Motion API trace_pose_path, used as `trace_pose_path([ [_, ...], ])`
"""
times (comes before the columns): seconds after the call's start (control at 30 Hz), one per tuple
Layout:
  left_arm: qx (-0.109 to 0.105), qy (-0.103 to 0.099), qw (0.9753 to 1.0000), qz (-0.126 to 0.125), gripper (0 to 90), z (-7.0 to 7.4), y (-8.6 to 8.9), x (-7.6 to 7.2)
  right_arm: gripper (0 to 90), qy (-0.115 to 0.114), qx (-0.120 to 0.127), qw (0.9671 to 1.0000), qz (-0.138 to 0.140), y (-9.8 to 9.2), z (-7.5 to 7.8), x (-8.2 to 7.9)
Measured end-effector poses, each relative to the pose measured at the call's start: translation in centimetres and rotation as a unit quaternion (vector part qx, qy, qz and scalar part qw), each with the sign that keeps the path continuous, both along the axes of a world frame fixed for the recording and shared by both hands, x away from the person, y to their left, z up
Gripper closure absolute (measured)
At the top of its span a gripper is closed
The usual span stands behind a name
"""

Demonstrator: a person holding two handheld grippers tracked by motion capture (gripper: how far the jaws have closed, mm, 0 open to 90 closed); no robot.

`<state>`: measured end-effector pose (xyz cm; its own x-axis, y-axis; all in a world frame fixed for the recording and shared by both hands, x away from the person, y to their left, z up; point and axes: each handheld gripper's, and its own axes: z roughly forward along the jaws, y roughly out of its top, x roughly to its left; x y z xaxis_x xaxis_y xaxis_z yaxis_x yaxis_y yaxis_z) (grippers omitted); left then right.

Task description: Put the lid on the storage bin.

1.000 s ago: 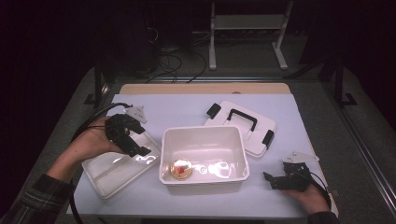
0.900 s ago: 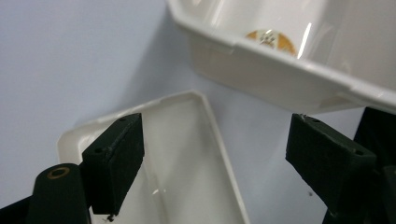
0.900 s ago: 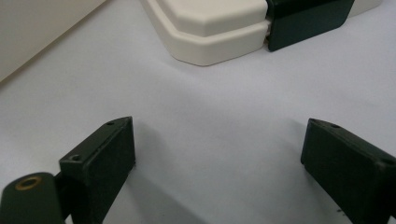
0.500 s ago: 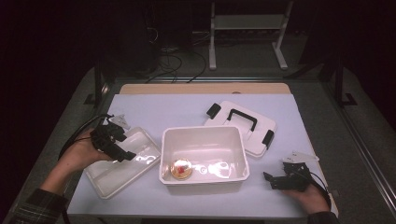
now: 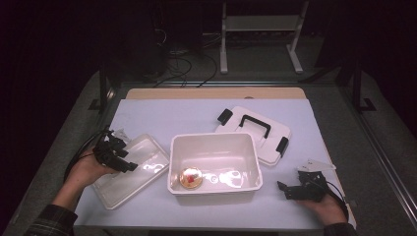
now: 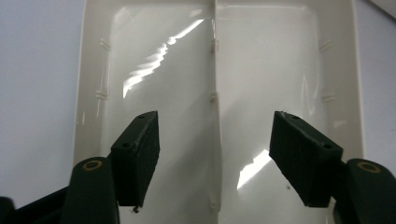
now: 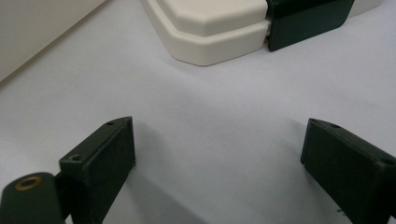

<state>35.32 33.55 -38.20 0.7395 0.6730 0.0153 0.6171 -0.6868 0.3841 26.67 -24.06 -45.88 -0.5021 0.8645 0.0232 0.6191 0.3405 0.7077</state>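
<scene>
White tray: a shallow two-part insert tray (image 5: 129, 169) lies on the table's left side, just beside the deep bin; in the left gripper view (image 6: 215, 93) its far and near ends are cut off by the frame.
Left gripper: the left gripper (image 5: 114, 153) hangs over the tray's left end, jaws spread wide with nothing between them; seen along the jaws (image 6: 212, 154), the tray's centre rib runs between the two pads. Whether the pads touch the tray cannot be told.
Left hand: the left hand (image 5: 83, 169) and sleeve enter from the bottom left corner, the sleeve cut by the edge.
Deep bin: a white bin (image 5: 214, 162) stands mid-table; its glossy floor glares.
Round object: a small golden item with a red spot (image 5: 191, 177) sits in the bin's front-left corner; too blurred to identify.
Lid: a white lid (image 5: 255, 132) with black handle and clips lies flat behind and right of the bin; one corner and a clip show in the right gripper view (image 7: 219, 25).
Right gripper: the right gripper (image 5: 287, 189) rests low at the table's front right, jaws wide apart over bare table (image 7: 215, 144), holding nothing.
Table: pale lilac surface (image 5: 162, 118); surroundings are dark.
</scene>
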Motion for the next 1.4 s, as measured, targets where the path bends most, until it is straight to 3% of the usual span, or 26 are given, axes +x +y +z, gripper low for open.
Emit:
trace_pose_path([
  [0.13, -0.004, 0.001, 0.9999, 0.010, 40.5, -0.8, -0.1, 0.1, 9.3, 0.000, 0.000, 1.0000, 0.000, 0.0, 0.0, 0.0],
  [0.5, 0.018, 0.003, 0.9998, 0.010, 65.2, -2.4, -0.6, 0.2, 9.3, 0.000, 0.000, 1.0000, 0.000, 0.0, 0.0, 0.0],
  [0.8, 0.010, 0.008, 0.9998, 0.014, 80.2, -2.8, -0.5, 0.1, 9.4, 0.000, 0.000, 1.0000, 0.000, 0.0, 0.0, 0.0],
  [0.93, 0.006, 0.007, 0.9999, 0.005, 86.4, -2.9, -0.5, 0.0, 9.4, 0.000, 0.000, 1.0000, 0.000, 0.0, 0.0, 0.0],
  [1.2, 0.011, 0.000, 0.9999, -0.002, 88.7, -2.7, -0.3, -0.2, 9.3, 0.000, 0.000, 1.0000, 0.000, 0.0, 0.0, 0.0],
  [1.4, 0.003, -0.005, 1.0000, 0.004, 88.7, -1.0, 0.5, -0.1, 9.3, 0.000, 0.000, 1.0000, 0.000, 0.0, 0.0, 0.0],
])
